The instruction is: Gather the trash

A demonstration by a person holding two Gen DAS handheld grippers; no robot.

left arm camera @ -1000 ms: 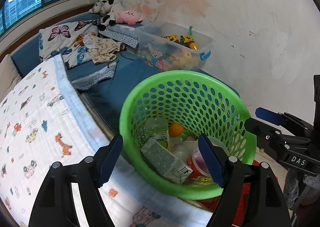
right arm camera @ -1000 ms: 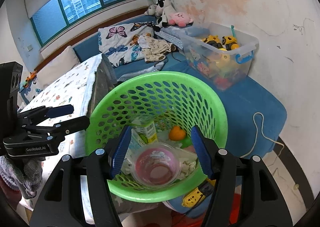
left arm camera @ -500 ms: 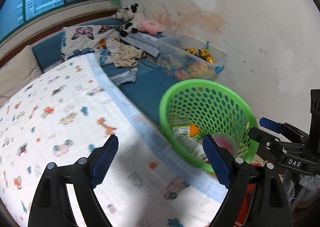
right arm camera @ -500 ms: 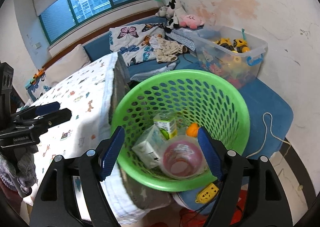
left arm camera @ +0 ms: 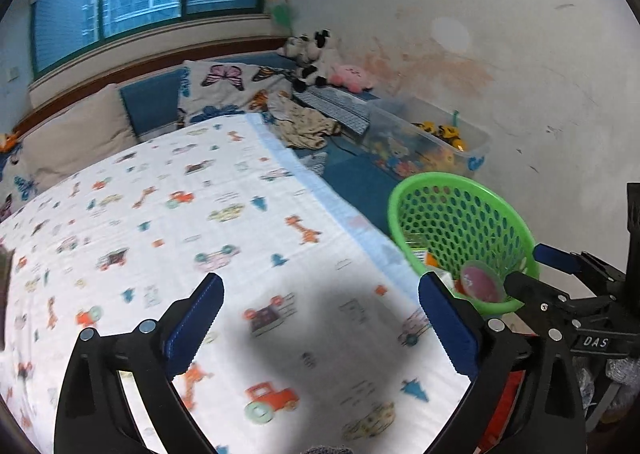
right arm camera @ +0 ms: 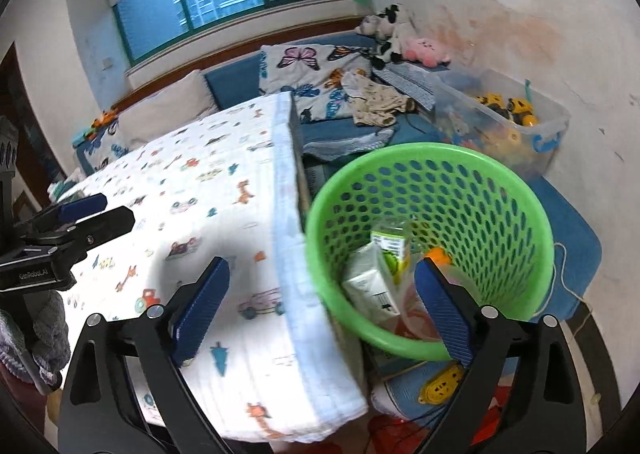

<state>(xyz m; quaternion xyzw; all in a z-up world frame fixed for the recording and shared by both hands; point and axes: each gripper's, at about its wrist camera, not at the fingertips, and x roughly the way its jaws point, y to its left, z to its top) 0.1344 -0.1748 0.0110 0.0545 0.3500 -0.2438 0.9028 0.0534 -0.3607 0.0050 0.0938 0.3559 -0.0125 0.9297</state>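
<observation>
Left gripper (left arm camera: 320, 306) and right gripper (right arm camera: 322, 286): jaws opening, wide, nothing between them. Green perforated basket (right arm camera: 520, 189) holds cartons beside the bed.

Bed top: the patterned blanket (left arm camera: 224, 238) is lying flat and bare, giving open passage across it.
Bed edge: the green basket (right arm camera: 430, 250) is standing just beside the blanket's edge, blocking the gap there.
Basket mouth: it is standing open from above; cartons (right arm camera: 372, 282) and a pink cup (left arm camera: 480, 286) are filling the bottom.
Far side: a clear toy bin (right arm camera: 504, 121), a crumpled cloth (right arm camera: 376, 103) and pillows (right arm camera: 312, 77) are crowding the blue bench against the wall.
</observation>
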